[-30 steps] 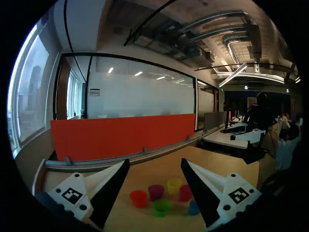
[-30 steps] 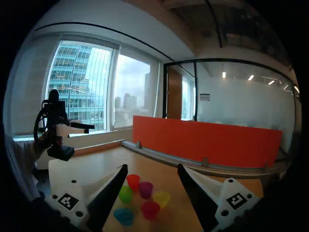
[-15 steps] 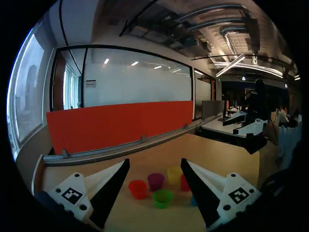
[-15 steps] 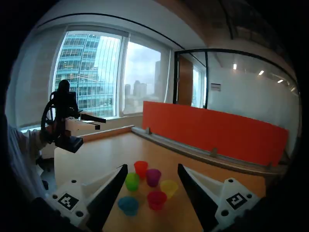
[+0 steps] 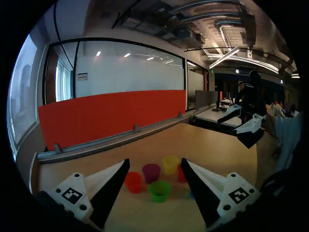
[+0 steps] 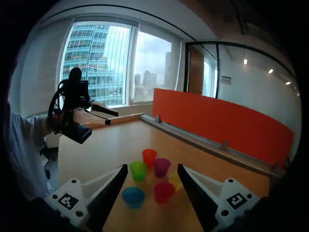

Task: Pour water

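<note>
left claw (image 5: 154, 160): open, fingers spread wide, nothing between them, held above the counter (image 5: 216, 143).
right claw (image 6: 151, 166): open too, empty, also above the counter.
cups (image 5: 151, 173): six small plastic ones, upright, clustered close together on the counter ahead of both claws.
layout, right gripper view: orange cup (image 6: 149, 157) farthest; green cup (image 6: 138, 170) and purple cup (image 6: 162, 167) next; yellow cup (image 6: 174, 179) beside the right finger; blue cup (image 6: 133, 196) and red cup (image 6: 164, 192) nearest.
water: cannot tell whether any cup holds some.
backdrop: orange partition (image 5: 112, 112) along the counter's far edge.
person: a hand (image 6: 54, 120) holds the left claw, well apart from the cups.
</note>
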`<act>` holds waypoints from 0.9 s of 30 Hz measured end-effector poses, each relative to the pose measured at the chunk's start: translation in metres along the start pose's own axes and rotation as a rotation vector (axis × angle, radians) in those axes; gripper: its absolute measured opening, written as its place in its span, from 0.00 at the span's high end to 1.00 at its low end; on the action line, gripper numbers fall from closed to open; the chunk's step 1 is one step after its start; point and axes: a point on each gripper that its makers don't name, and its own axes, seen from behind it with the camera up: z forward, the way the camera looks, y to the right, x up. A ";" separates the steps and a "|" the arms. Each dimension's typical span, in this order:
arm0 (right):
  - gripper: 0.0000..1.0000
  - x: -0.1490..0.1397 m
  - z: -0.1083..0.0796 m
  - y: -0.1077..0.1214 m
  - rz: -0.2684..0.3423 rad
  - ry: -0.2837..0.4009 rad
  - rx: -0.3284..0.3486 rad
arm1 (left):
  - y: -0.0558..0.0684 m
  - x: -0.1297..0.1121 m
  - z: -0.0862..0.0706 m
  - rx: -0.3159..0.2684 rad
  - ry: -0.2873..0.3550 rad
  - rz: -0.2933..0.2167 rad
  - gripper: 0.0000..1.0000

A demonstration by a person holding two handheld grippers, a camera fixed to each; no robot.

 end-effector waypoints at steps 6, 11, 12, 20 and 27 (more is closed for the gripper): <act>0.00 -0.019 0.012 -0.008 -0.012 -0.033 0.029 | 0.001 -0.024 0.012 -0.009 -0.036 0.025 0.01; 0.00 -0.034 0.021 -0.014 -0.031 -0.061 0.045 | -0.001 -0.044 0.022 -0.003 -0.066 0.051 0.01; 0.00 -0.038 0.023 -0.015 -0.034 -0.068 0.049 | -0.002 -0.048 0.024 -0.001 -0.072 0.055 0.01; 0.00 -0.067 0.037 -0.021 -0.044 -0.119 0.066 | -0.004 -0.078 0.040 -0.004 -0.119 0.047 0.01; 0.00 -0.097 0.049 -0.026 -0.055 -0.169 0.079 | -0.001 -0.100 0.053 -0.018 -0.151 0.042 0.01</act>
